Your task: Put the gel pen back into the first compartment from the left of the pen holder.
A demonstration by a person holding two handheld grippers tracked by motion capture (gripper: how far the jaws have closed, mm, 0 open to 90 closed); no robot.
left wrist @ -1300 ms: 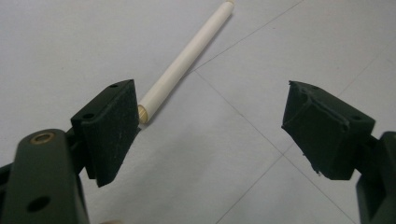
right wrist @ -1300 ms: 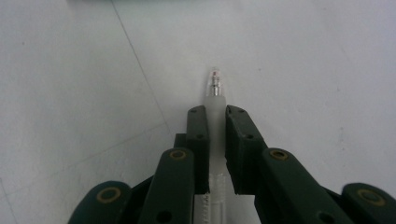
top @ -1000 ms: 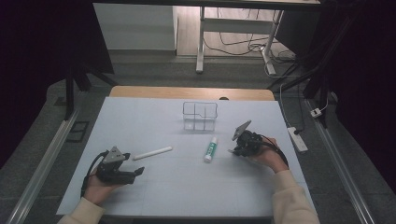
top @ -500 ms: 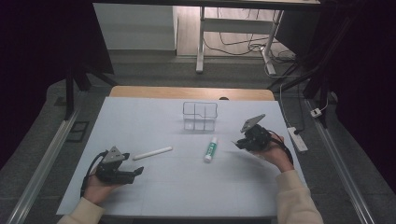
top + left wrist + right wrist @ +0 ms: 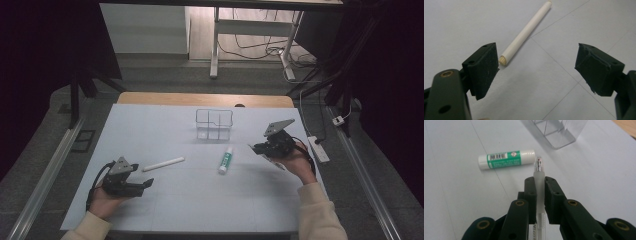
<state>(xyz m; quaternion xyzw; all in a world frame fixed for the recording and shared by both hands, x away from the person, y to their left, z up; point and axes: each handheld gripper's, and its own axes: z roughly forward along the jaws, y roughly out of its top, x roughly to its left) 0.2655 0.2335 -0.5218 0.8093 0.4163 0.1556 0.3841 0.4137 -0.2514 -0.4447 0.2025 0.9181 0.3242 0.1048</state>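
Right gripper [image 5: 539, 186] clamps the pen [image 5: 538, 167] lengthwise at lower centre, tip toward the clear box [image 5: 556, 132] for loading. Left gripper [image 5: 536, 67] stands apart beside the white stick [image 5: 524, 32].

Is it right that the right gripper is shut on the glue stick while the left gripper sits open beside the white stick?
Not quite: the right gripper is shut on a clear pen, as the right gripper view shows. The glue stick lies free on the table. The left gripper is open beside the white stick.
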